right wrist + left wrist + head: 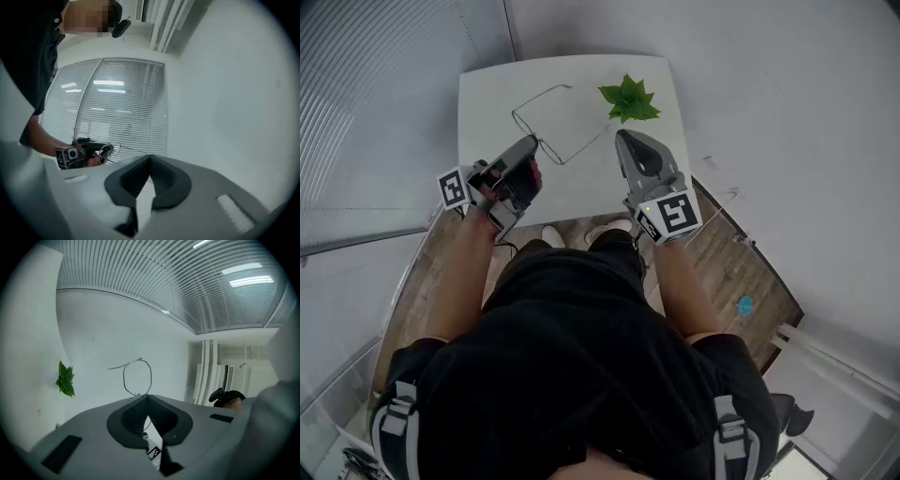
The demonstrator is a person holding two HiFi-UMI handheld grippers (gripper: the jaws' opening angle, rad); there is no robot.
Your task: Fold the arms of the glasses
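Running down the far left are slatted window blinds [356, 112], pale grey and ribbed, cut off by the frame edge.

The left gripper [534, 142] has a grey moulded plastic shell with black ribbed pads and a marker cube at its near end. Its jaws are pressed together on the glasses [553, 148], which are held over the near part of the table [487, 103]. The glasses are bare thin wire, with round rims and straight arms. In the left gripper view one round rim [137, 377] stands clear above the closed tips [146, 396], and an arm runs off from its top. The clamped part is buried between the pads, so the exact grip spot is hard to make out. The wire is faint against the white in the head view, and whether it touches the tabletop can't be told.

The table is square, smooth and matte white, and its near edge is hidden behind both grippers.

The plant [628, 98] is at the table's far right. Its leaves are green, spiky and star-shaped.

The right gripper [621, 136] has the same grey shell. Its tips are closed on nothing [150, 157], just beside the end of the glasses' right arm, and contact there is unclear.

The wooden floor [741, 253] is brown planking, mostly hidden behind the person's black clothing.
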